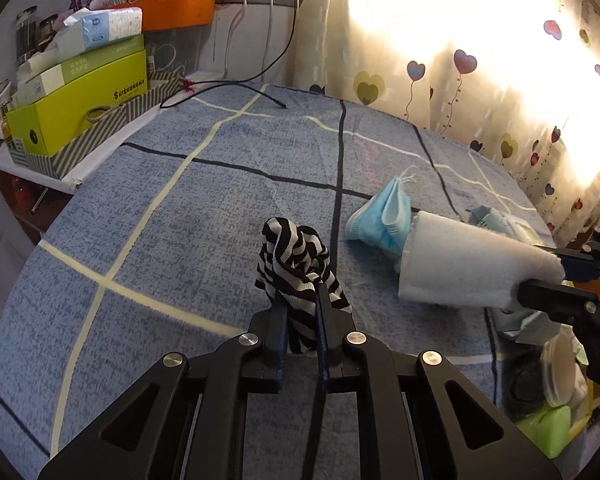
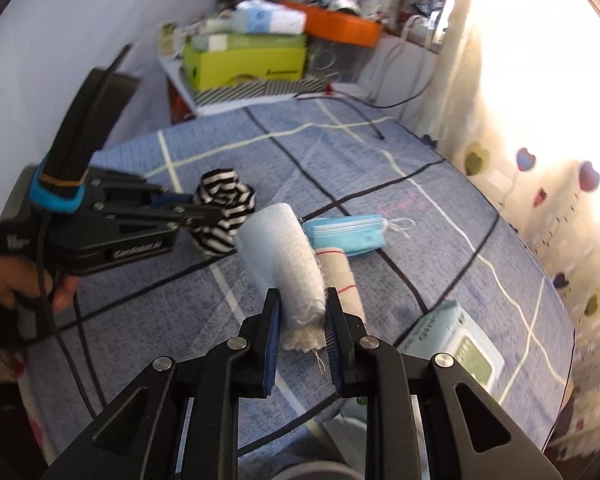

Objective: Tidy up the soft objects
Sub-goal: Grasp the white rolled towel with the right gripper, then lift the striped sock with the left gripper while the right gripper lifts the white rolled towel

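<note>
My left gripper (image 1: 300, 296) is shut on a black-and-white striped cloth (image 1: 296, 264), lifted just above the blue checked bedspread (image 1: 180, 216). From the right wrist view the same cloth (image 2: 224, 212) bulges out of the left gripper (image 2: 198, 210), which a hand holds at the left. My right gripper (image 2: 303, 300) is shut on a rolled white towel (image 2: 280, 256); this towel (image 1: 472, 264) points toward the striped cloth. A stack of blue face masks (image 2: 346, 236) (image 1: 380, 220) lies on the bed behind the roll. A beige bandage roll (image 2: 340, 276) lies under the towel.
A yellow-green box (image 1: 80, 108) on a striped box, tissue packs and an orange tray (image 1: 180, 10) crowd a shelf at the bed's far left. A black cable (image 1: 236, 88) trails onto the bed. A wet-wipes pack (image 2: 456, 344) lies at the right. Heart-patterned curtains (image 1: 500, 80) hang behind.
</note>
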